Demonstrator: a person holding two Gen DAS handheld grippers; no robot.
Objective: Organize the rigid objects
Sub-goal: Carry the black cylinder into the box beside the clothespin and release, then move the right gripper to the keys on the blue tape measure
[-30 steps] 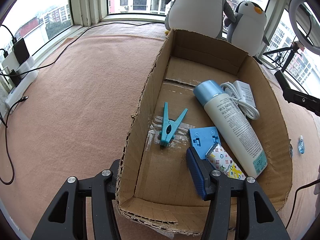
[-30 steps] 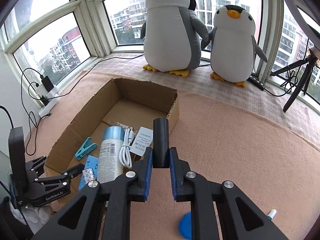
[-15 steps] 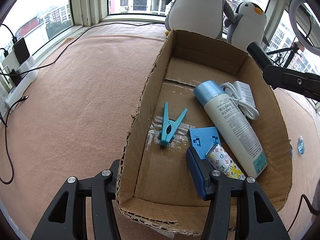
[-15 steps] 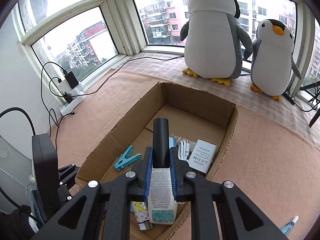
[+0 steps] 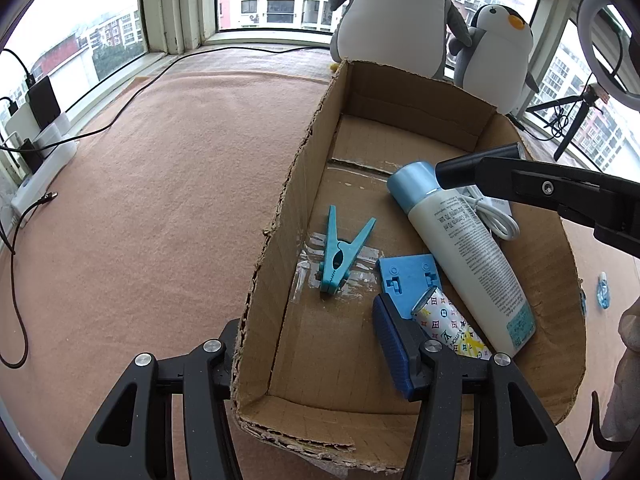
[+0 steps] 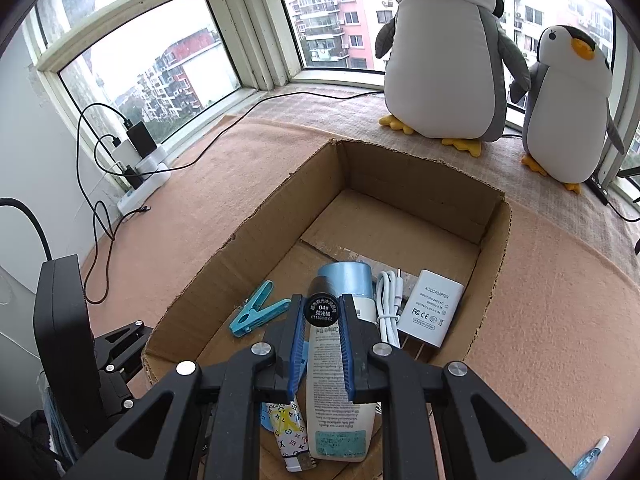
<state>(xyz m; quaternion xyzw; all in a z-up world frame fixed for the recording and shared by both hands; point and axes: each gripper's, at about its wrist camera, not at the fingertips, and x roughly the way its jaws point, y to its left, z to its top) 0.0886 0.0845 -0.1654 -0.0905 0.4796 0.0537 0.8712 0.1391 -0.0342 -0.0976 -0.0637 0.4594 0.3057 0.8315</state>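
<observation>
An open cardboard box [image 5: 280,216] [image 6: 248,240] lies on the pink cloth. Inside are a teal clothes peg [image 5: 340,252] [image 6: 256,312], a white bottle with a blue cap [image 5: 460,248] [image 6: 336,392], a white charger [image 6: 432,308] with its cable, a blue plastic piece [image 5: 404,272] and a patterned lighter [image 5: 448,320] [image 6: 288,432]. My left gripper [image 5: 308,320] is open and straddles the box's near left wall. My right gripper [image 6: 322,314] [image 5: 480,172] is shut on a black tube [image 6: 322,308] [image 5: 460,168], held over the bottle's cap inside the box.
Two plush penguins [image 6: 444,52] [image 6: 568,100] stand behind the box by the window. A power strip with cables [image 5: 40,136] [image 6: 140,168] lies at the left edge. A tripod [image 5: 576,116] is at the far right. Small blue items [image 5: 603,292] lie on the cloth right of the box.
My right gripper has carried the black tube from the cloth right of the box to above the box's inside, lower and pointing down. The left gripper has not moved.
</observation>
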